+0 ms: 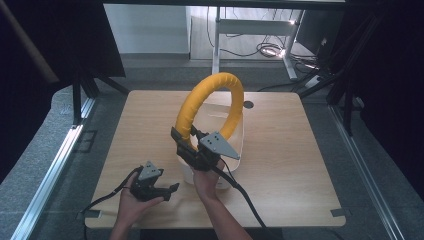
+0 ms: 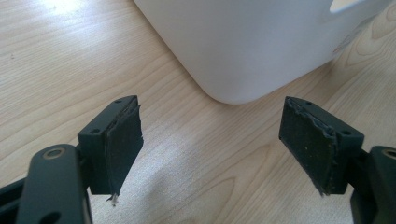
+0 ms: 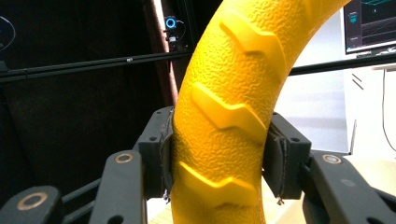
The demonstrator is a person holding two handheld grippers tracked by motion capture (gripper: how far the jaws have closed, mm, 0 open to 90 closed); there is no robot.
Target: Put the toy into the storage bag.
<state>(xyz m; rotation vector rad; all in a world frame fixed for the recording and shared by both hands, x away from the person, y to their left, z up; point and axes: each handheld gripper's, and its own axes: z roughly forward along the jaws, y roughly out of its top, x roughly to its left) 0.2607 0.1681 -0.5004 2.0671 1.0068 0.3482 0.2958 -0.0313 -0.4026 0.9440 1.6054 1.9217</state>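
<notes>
A pale wooden table (image 1: 280, 150) stands in a dark-curtained bay, with grey floor around it and a desk with cables behind. On it we have a white bin (image 1: 239, 145), and our right gripper (image 1: 192, 150) is clamped on a big yellow ring (image 1: 212, 102) with a pebbled skin and raised chevron treads. In the right gripper view the ring (image 3: 224, 121) runs up between the two black jaws, both pads pressed flat against its sides, so the jaws are closed on it about as far as its thickness allows. From that gripper the ring arches up and away, then curves back down on the far side, so most of it hangs above and beyond the jaws, over the bin.

Our left gripper (image 1: 172, 188) rests low on the table, below and to the left of the right one. In its own view the jaws stand wide apart with nothing between them, and the rounded corner of the bin (image 2: 243, 51) lies just ahead of them, not touching.

We judge that we are in the carrying step, with the ring lifted and brought over the bin, not yet put down. The next move, as we read it, calls for lowering the ring until it settles inside the bin's walls, keeping it from catching on the rim, and only then letting the jaws part; the left gripper is near enough to steady the bin if it shifts
</notes>
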